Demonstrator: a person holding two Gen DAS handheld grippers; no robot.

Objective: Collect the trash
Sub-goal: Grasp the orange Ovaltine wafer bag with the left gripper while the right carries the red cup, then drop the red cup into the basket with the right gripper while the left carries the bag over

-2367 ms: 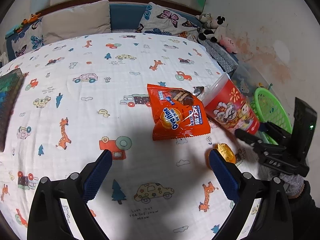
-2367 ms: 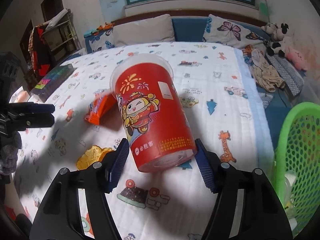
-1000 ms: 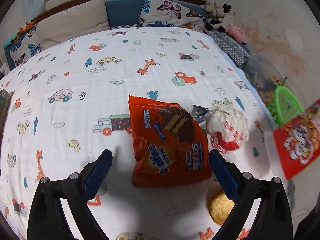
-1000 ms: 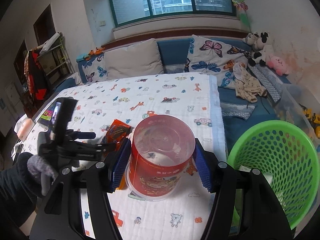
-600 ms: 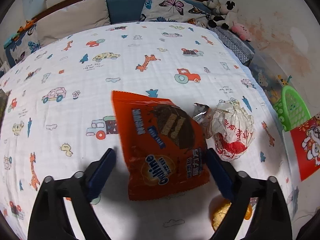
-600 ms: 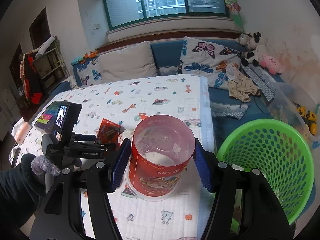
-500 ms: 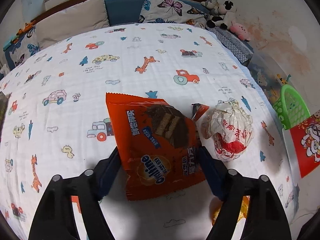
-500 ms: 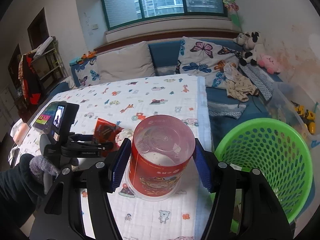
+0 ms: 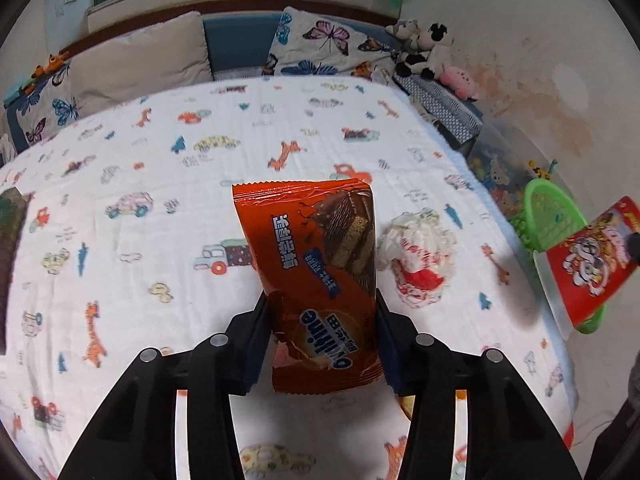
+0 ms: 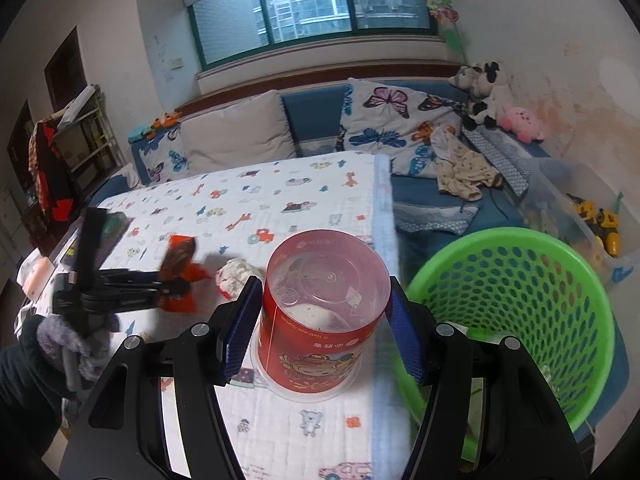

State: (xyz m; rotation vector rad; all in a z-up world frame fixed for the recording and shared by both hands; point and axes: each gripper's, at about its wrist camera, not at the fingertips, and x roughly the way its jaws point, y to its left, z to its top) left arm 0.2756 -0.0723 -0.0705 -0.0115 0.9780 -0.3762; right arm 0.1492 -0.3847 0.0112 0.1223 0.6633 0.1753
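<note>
My left gripper (image 9: 322, 344) is shut on an orange Ovaltine snack bag (image 9: 316, 276) and holds it upright above the bed; the bag also shows in the right wrist view (image 10: 180, 268). My right gripper (image 10: 320, 332) is shut on a red paper cup (image 10: 320, 320), held bottom up beside the green basket (image 10: 520, 304). The cup (image 9: 588, 264) and the basket (image 9: 548, 220) also show at the right in the left wrist view. A crumpled white and red wrapper (image 9: 420, 260) lies on the bed just right of the bag. A yellow wrapper (image 9: 408, 402) peeks out by the right finger.
The bed has a white cartoon-print sheet (image 9: 160, 184), with pillows (image 9: 136, 64) and plush toys (image 9: 432, 52) at its far end. A dark book (image 9: 10, 232) lies at the left edge. A clear toy bin (image 10: 592, 216) stands behind the basket.
My left gripper has closed on the orange bag and lifted it off the sheet. My right gripper has carried the cup up and over beside the basket.
</note>
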